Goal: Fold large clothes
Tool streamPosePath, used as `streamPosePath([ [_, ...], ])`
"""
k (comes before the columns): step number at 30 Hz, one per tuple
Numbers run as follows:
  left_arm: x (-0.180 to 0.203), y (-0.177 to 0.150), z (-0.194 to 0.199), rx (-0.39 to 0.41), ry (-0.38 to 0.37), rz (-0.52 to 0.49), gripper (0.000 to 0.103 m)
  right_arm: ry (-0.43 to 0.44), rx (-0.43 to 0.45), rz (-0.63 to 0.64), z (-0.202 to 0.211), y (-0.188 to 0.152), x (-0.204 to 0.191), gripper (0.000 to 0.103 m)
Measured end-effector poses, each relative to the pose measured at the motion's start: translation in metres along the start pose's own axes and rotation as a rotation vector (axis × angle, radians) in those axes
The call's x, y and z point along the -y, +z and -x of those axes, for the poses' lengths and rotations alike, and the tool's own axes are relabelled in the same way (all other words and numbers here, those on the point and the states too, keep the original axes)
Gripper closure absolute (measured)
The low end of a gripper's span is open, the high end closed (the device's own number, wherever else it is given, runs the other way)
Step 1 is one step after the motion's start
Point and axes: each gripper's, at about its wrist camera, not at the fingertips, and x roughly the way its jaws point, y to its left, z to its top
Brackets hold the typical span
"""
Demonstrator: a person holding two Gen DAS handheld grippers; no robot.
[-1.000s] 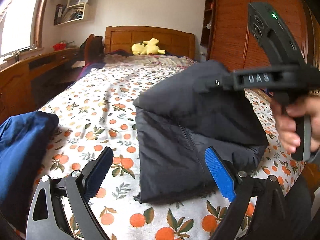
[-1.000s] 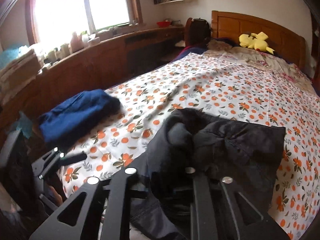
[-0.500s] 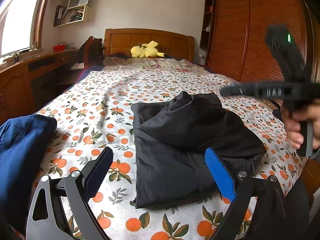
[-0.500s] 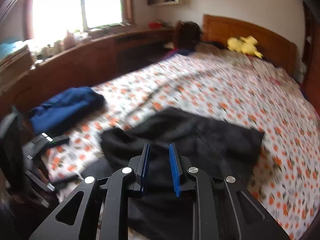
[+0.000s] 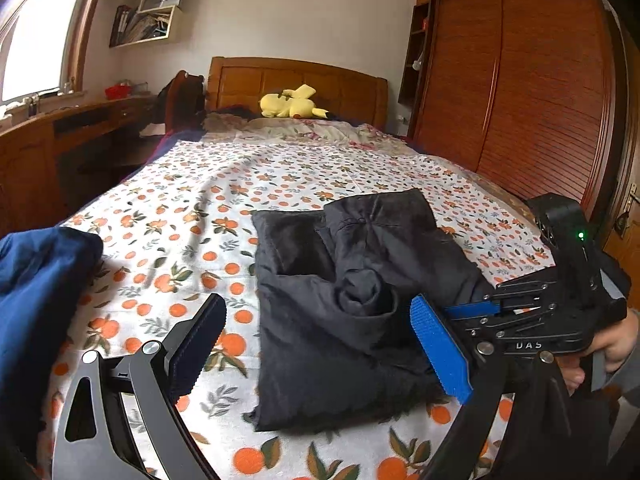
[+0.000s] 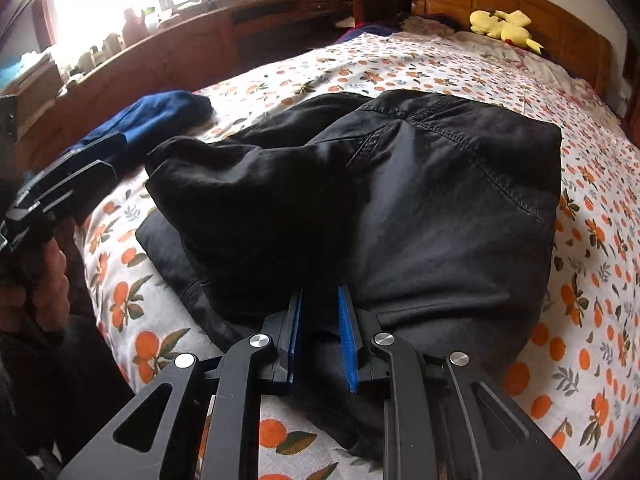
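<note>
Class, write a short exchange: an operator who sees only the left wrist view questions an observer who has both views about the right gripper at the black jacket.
Operator: I see the right gripper only from the side. How do its pads stand?
Observer: The right gripper has its blue pads close together with a narrow gap, tips at the near edge of the black jacket.
Operator: Is cloth pinched?
Observer: Dark cloth shows in the gap, but I cannot tell whether the pads press on it.
Operator: Is my own hand in sight?
Observer: Yes, the left hand is closed round its handle at the picture's left edge.
</note>
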Motion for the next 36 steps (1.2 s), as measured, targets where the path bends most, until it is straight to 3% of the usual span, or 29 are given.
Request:
streamPosePath([
  [5, 0.01, 0.001, -0.014, -0.022, -0.019, -0.016, 0.01, 0.009, 0.008, -0.003, 0.003, 0.001, -0.001, 0.086],
  [13, 0.023, -0.002, -0.034, -0.069, -0.057, -0.042, 0.034, 0.009, 0.036, -0.002, 0.018, -0.002, 0.002, 0.082],
  [16, 0.022, -0.004, -0.039, -0.086, -0.062, -0.046, 0.053, 0.0, 0.054, -0.002, 0.027, -0.002, 0.004, 0.07],
  [18, 0.019, -0.005, -0.041, -0.09, -0.063, -0.035, 0.081, -0.016, 0.069, 0.001, 0.032, 0.0, 0.008, 0.065],
  [21, 0.013, -0.005, -0.039, -0.088, -0.091, 0.003, 0.094, -0.04, 0.09, -0.007, 0.039, 0.005, 0.017, 0.064],
  [26, 0.003, -0.003, -0.015, -0.047, -0.095, 0.02, 0.095, -0.078, 0.105, -0.002, 0.04, 0.014, 0.029, 0.064],
  [30, -0.017, -0.013, -0.016, -0.095, -0.037, 0.023, 0.095, -0.113, 0.115, 0.021, 0.037, 0.028, 0.039, 0.064],
  [34, -0.023, -0.024, -0.025, -0.152, -0.018, 0.023, 0.094, -0.151, 0.123, 0.023, 0.027, 0.047, 0.056, 0.048],
  [36, -0.024, -0.028, -0.027, -0.163, -0.008, 0.024, 0.093, -0.177, 0.118, 0.013, 0.016, 0.06, 0.071, 0.048],
])
